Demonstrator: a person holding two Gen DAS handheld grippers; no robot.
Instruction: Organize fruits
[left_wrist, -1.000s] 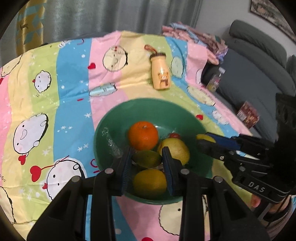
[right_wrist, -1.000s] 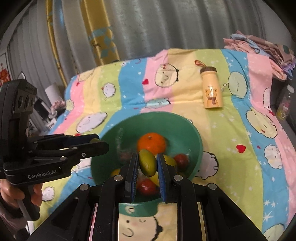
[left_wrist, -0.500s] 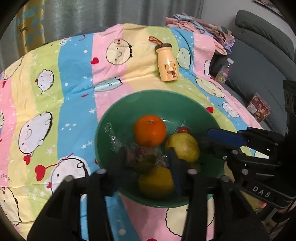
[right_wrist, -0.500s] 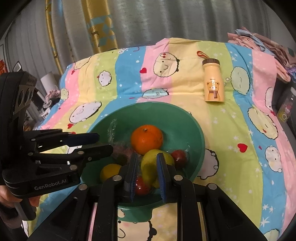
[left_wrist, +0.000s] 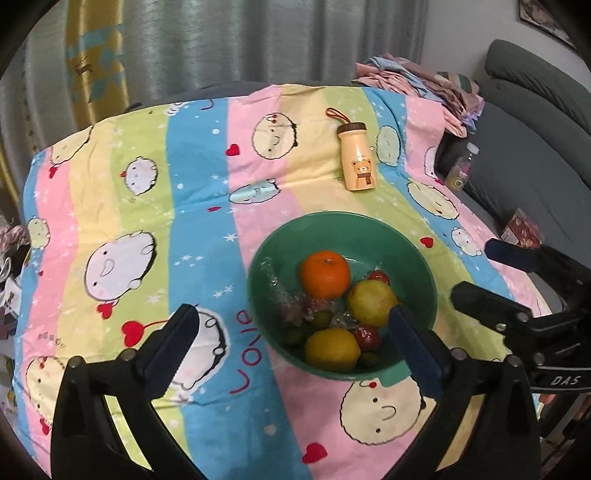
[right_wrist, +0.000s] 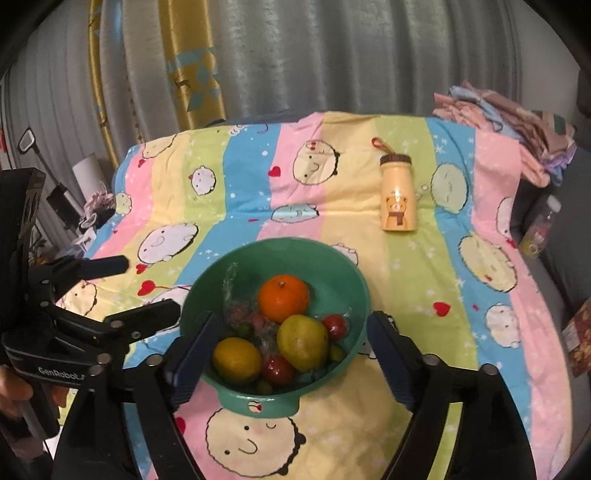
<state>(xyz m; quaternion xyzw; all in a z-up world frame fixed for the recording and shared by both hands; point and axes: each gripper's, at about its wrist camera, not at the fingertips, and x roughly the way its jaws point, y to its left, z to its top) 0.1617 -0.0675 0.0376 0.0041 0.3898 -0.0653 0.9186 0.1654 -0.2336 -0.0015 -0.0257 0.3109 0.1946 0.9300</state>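
With both small green fruits now being left in the green bowl (right_wrist: 236, 400) among the others, the left gripper (left_wrist: 291, 347) and right gripper (right_wrist: 288, 354) are being shown wide, empty, jaws just opened; collecting looks finished.

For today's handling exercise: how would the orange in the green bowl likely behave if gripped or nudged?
The orange looks round and smooth, so it would probably roll. Its firm-looking skin likely tolerates a gentle pinch. Neighbouring fruit in the green bowl may hem it in.

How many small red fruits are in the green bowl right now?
2 visible: one red fruit at the right, behind the yellow-green pear; another near the front, between the lemon and pear. More may be hidden under the plastic wrap or other fruit.
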